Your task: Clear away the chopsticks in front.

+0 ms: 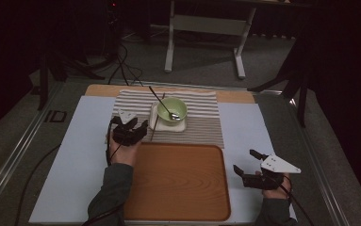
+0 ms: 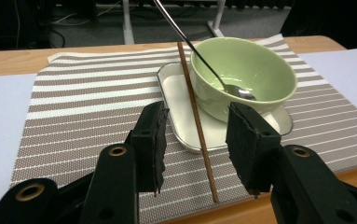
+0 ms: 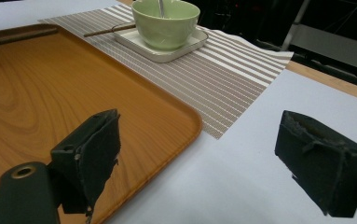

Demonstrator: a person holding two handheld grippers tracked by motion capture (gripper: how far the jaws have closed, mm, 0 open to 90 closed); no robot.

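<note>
On the striped placemat (image 1: pixel 201 125) at the far side of the tabletop, a pale green bowl (image 1: pixel 172 109) sits on a small white rectangular dish (image 1: pixel 180 126), with a metal spoon (image 1: pixel 161 102) leaning inside it, its handle sticking up and away. A thin wooden chopstick (image 2: pixel 195 119) lies slanted across the dish's near-left edge, one end out on the mat, the other running up beside the bowl. The left gripper (image 1: pixel 130 128) hovers just short of this, its jaws parted to a moderate gap with nothing between them; in the left gripper view the chopstick's near end lies in line with that gap, so it looks like the thing being reached for. The right gripper (image 1: pixel 252 165) waits well apart, over the pale sheet to the right of the wooden tray (image 1: pixel 178 214), jaws wide open and empty.

The risks, as I judge them, come from how the chopstick rests. It is propped on the dish rim, so a pinch near its low end could lever the far end against the bowl, or let the stick roll off the pads. Closing too deep may catch the dish edge and drag dish and bowl together, tipping the spoon out. A thin round stick may also twist between flat pads once lifted.
</note>
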